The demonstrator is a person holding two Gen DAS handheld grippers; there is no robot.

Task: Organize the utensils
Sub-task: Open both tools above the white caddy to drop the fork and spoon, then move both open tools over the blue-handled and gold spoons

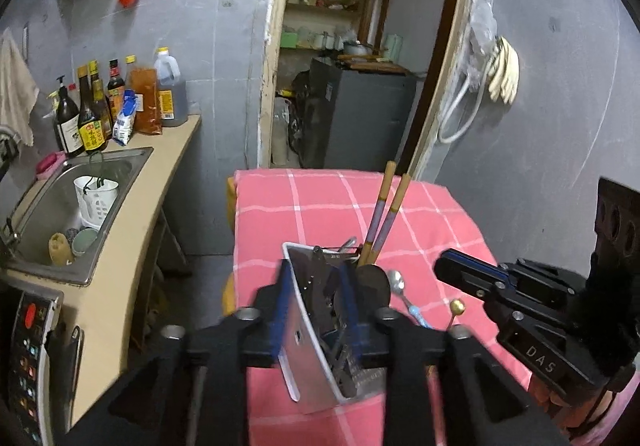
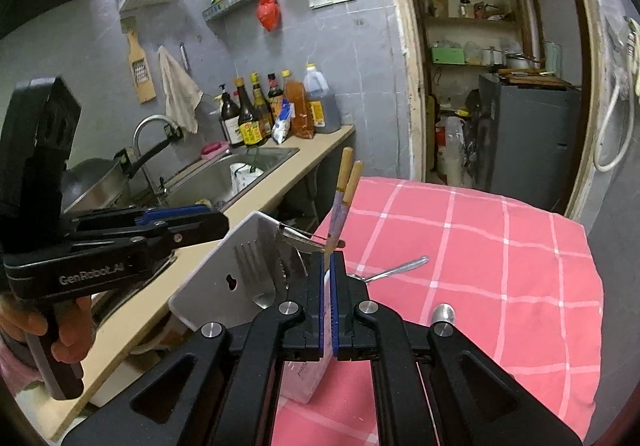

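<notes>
Left hand-held gripper point(image 1: 316, 286) sits with its blue pads apart, straddling the white utensil holder point(image 1: 308, 338) without pressing it. Right hand-held gripper point(image 2: 330, 286) is clamped together; whether it pinches the holder's edge, I cannot tell. The holder stands tilted on the desk, on a pink checked cloth point(image 2: 500, 246), two chopsticks point(image 1: 384, 214) poking up from it, a spoon point(image 1: 396, 282) lying just beside. Beyond: a counter with a steel sink point(image 1: 60, 206), sauce bottles point(image 1: 96, 106), grey tiled wall, an open pantry doorway point(image 1: 352, 46).
</notes>
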